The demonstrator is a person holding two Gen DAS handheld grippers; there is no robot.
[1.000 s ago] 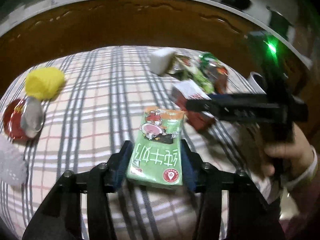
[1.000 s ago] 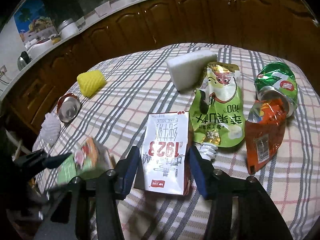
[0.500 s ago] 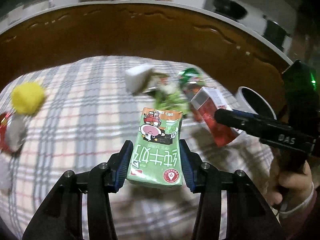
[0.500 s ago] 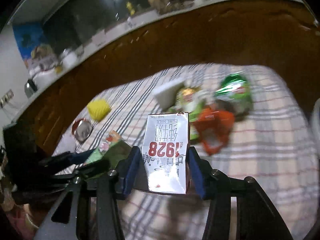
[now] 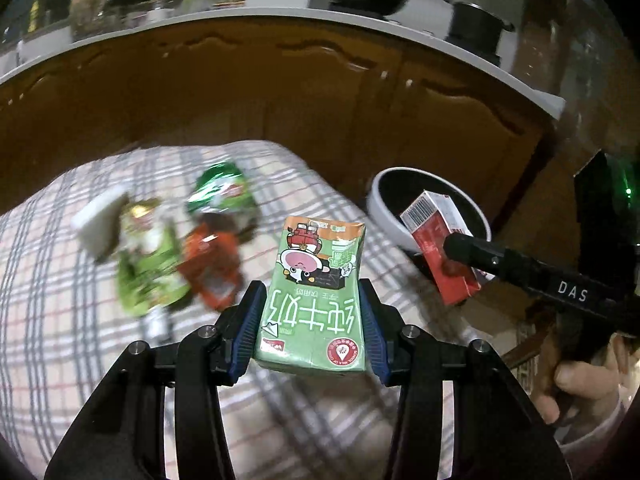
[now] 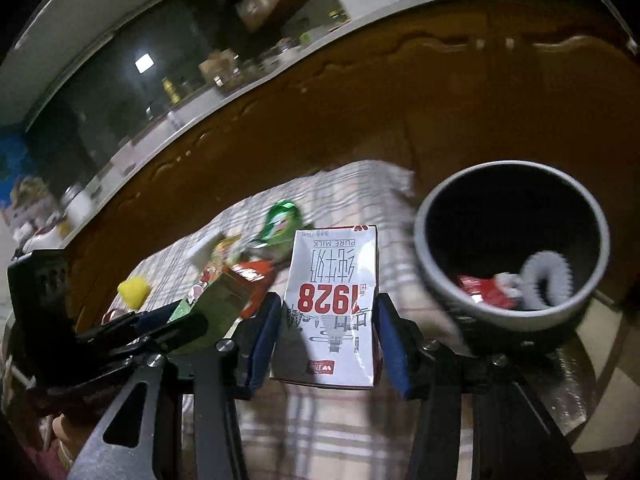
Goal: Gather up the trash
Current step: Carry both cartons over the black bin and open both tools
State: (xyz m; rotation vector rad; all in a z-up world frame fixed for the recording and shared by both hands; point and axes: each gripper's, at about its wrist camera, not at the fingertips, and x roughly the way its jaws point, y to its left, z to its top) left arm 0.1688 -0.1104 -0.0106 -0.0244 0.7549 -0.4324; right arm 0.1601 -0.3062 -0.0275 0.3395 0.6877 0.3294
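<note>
- Left tongs (image 5: pixel 312 316) are clamped on the green carton (image 5: pixel 316 292), blue pads flat on its two long sides, carton upright-ish and held clear above the checked cloth (image 5: pixel 60 272).
- Right tongs (image 6: pixel 326 332) have the white carton (image 6: pixel 334 308) the same way, pads on both side walls. Their jaws have just been closing a little with the carton between them, so we'd guess the box gave slightly.
- The bin (image 6: pixel 516 240) sits off the counter's edge on the right. In the right view it's just beside the white carton, and there's red wrapper stuff and a white fuzzy thing already in the bottom.
- From the left view the white carton shows its red side, hanging about over the bin's rim (image 5: pixel 384 216).
- Handling: these look like small, empty drink boxes, so light and a bit squashy. Side walls are the place to pinch, near the middle, not the folded top corners. Squeeze too hard and they'll crumple or pop out.
- Still on the cloth: a green pouch (image 5: pixel 148 264), an orange wrapper (image 5: pixel 208 264), a crushed green can (image 5: pixel 220 192) and a white block (image 5: pixel 100 216). All blurry, but they look thin and floppy, so trickier to pinch than the cartons.
</note>
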